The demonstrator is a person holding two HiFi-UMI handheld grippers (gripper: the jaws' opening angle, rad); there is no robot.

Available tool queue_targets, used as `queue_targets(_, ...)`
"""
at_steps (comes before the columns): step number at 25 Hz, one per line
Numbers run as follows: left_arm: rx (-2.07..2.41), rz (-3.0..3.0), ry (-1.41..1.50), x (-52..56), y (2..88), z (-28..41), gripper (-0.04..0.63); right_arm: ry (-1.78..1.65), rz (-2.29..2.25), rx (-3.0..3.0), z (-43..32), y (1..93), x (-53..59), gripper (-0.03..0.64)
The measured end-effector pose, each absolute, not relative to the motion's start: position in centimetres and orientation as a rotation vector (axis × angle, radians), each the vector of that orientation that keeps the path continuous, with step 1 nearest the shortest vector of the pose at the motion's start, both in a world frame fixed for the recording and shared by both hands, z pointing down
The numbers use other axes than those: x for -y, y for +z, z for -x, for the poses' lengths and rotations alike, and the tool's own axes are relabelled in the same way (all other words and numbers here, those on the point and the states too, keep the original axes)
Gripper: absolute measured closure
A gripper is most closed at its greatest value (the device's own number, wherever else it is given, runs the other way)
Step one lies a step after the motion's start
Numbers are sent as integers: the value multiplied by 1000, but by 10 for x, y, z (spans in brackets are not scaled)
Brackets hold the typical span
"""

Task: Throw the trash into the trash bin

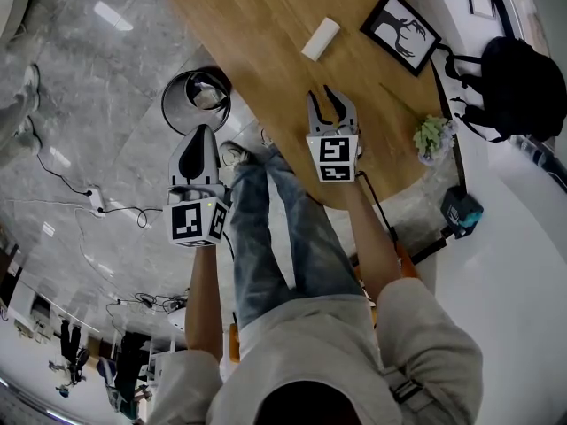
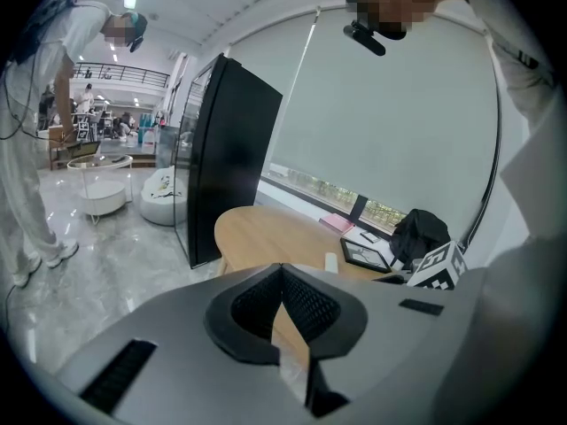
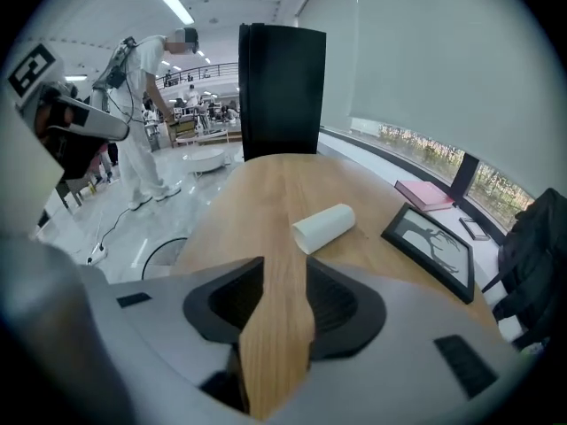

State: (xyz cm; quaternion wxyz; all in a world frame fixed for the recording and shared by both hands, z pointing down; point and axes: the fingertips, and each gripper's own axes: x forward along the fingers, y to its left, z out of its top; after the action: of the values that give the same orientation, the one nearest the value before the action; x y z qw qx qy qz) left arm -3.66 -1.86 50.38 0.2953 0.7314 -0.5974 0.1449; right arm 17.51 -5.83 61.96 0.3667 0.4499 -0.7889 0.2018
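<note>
Head view, not seen elsewhere: the trash bin (image 1: 197, 101) whole, on the grey floor at upper left of centre beside the table edge, with pale scrap inside; both grippers together; a potted plant (image 1: 431, 135) at the table's right edge.
Right gripper view, not seen elsewhere: the open mouth of the white paper cup (image 3: 324, 227) turned toward the camera; a pink book (image 3: 428, 195) on the sill at right; of the bin, only an arc of rim at lower left.
Left gripper view, not seen elsewhere: a tall black cabinet (image 2: 226, 158) standing behind the table (image 2: 266, 233), left of centre; the cup shows only as a small white shape far across the tabletop.
Shared by all views: picture frame (image 1: 400, 32), black backpack (image 1: 518, 73).
Cup, position: on its side on the wood, upper centre of the head view, left of the picture frame.
Cup relative to right gripper (image 1: 330, 104): beyond the fingertips and apart from them, slightly right of the gap in that gripper's own view.
Cup relative to left gripper (image 1: 202, 133): well apart; this gripper hangs over the floor, just below the bin in the frame.
Right fingers: spread a moderate way, only bare tabletop between them, touching nothing.
Left fingers: tips pressed together, nothing pinched.
</note>
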Motion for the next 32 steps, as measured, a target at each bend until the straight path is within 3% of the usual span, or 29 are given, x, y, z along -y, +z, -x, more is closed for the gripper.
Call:
queue_targets(1,1590,-1944,385,19,504,37,577,519,-1159,2017,-176,625,63,443)
queue_targets(3,1591,-1940,386,19,505,38,578,516,-1164,1996,-177,637,71,424)
queue_targets(17,1618,-1907,400,15,506,58,578,415,-1239,1879,-178,672,127,416)
queue_targets(25,1629,-1900,400,13,505,62,577,368,-1304,1859,-187,659,138,538)
queue_targets(32,1636,-1905,392,11,502,59,578,435,-1365,1905,-191,639,141,581)
